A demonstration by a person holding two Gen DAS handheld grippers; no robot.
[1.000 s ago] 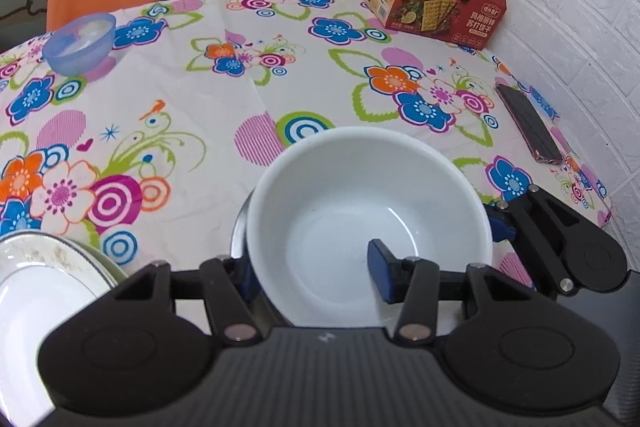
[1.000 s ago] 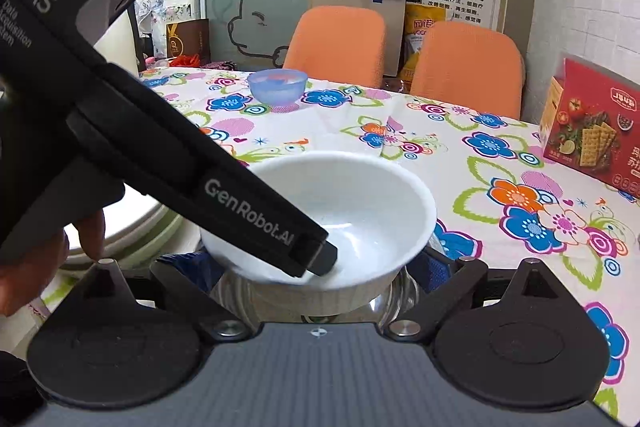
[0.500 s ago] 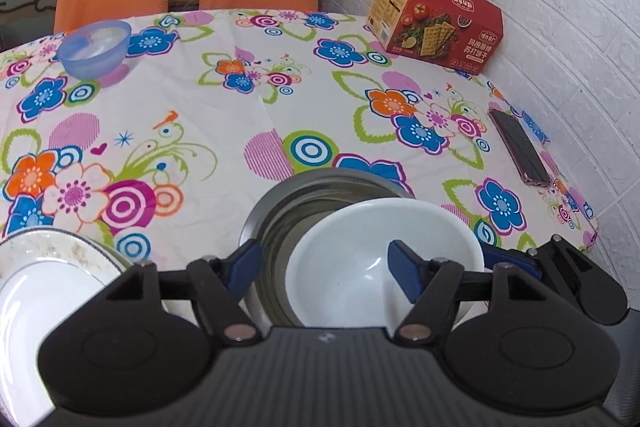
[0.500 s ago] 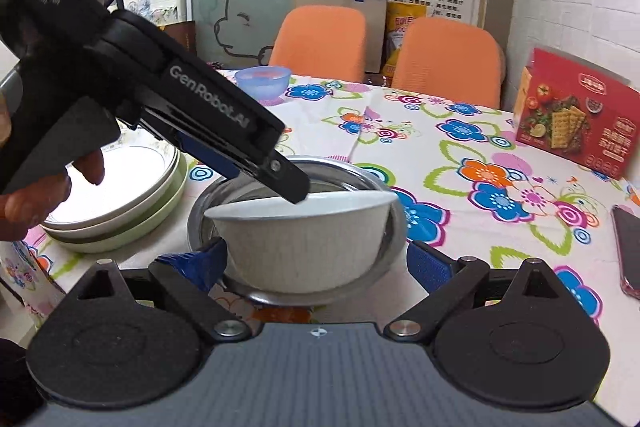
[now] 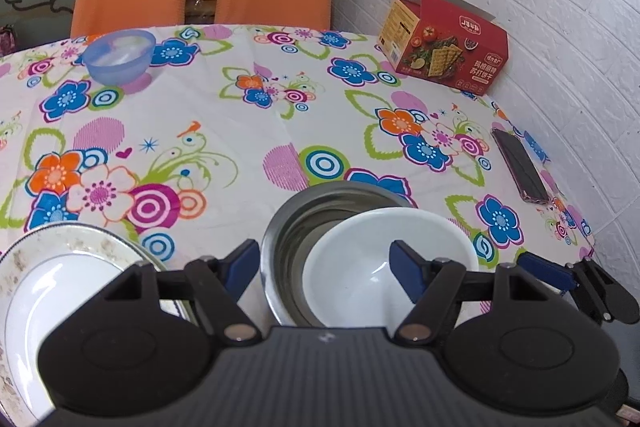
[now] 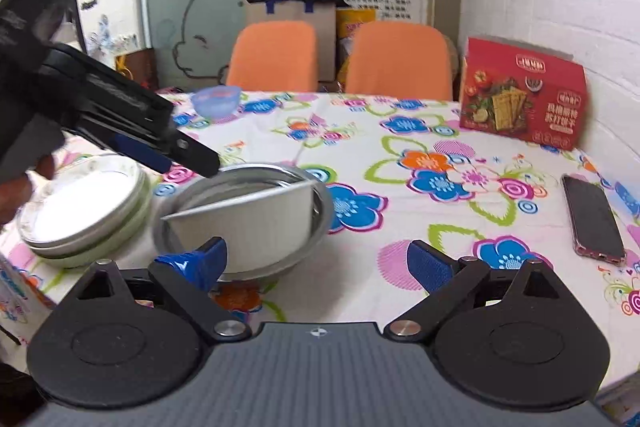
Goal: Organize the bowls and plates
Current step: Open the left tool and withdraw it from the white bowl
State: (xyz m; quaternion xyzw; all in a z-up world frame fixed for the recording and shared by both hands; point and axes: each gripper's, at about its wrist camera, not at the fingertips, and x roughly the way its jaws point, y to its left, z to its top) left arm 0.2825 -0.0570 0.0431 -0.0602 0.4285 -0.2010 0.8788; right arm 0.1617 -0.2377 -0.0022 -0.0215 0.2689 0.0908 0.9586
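The white bowl [image 5: 384, 267] sits tilted inside the steel bowl [image 5: 298, 223], leaning on its wall rather than flat on its bottom. That is the risk, in my judgement: nudged by either tool it could rock or slide with a clatter, or tip out over the low steel rim onto the bench [image 5: 240, 131].

The left gripper [image 5: 324, 267] has its fingers wide, one outside the steel rim and one over the white bowl's hollow, holding nothing. The right gripper [image 6: 320, 263] is also wide and empty, with the bowls just ahead of its left finger.

The white bowl looks glossy, plain and smooth-walled, so likely slippery. A stack of plates [image 5: 60, 275] lies beyond the left finger; a blue bowl [image 5: 120, 57] stands far ahead.
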